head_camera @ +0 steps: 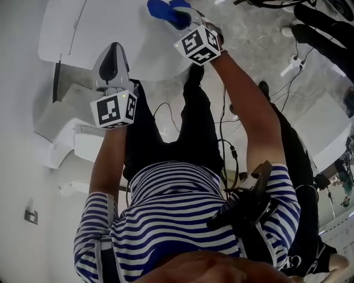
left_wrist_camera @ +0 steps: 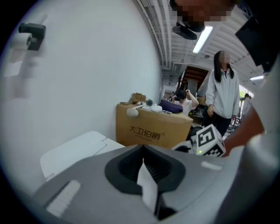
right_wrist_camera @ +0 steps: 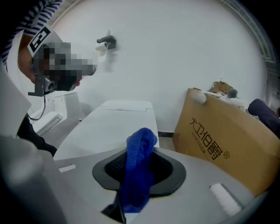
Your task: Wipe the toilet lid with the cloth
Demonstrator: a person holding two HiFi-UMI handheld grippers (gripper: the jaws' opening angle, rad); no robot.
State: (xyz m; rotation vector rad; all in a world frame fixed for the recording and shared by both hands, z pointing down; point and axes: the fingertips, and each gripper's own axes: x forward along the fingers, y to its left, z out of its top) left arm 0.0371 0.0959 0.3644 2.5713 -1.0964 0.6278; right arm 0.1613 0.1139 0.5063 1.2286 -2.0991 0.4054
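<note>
The white toilet lid lies shut at the top of the head view, and in the right gripper view the lid stretches away just beyond the jaws. My right gripper hovers over its far part, shut on a bunched blue cloth; the cloth hangs out of the right gripper. My left gripper is held at the lid's left side, above it. The left gripper has its jaws together, with only a thin white edge showing between them and nothing held.
The toilet tank stands behind the lid. A brown cardboard box with things on top sits to the right of the toilet. A paper holder hangs on the white wall. A person stands beyond the box. Cables trail on the floor.
</note>
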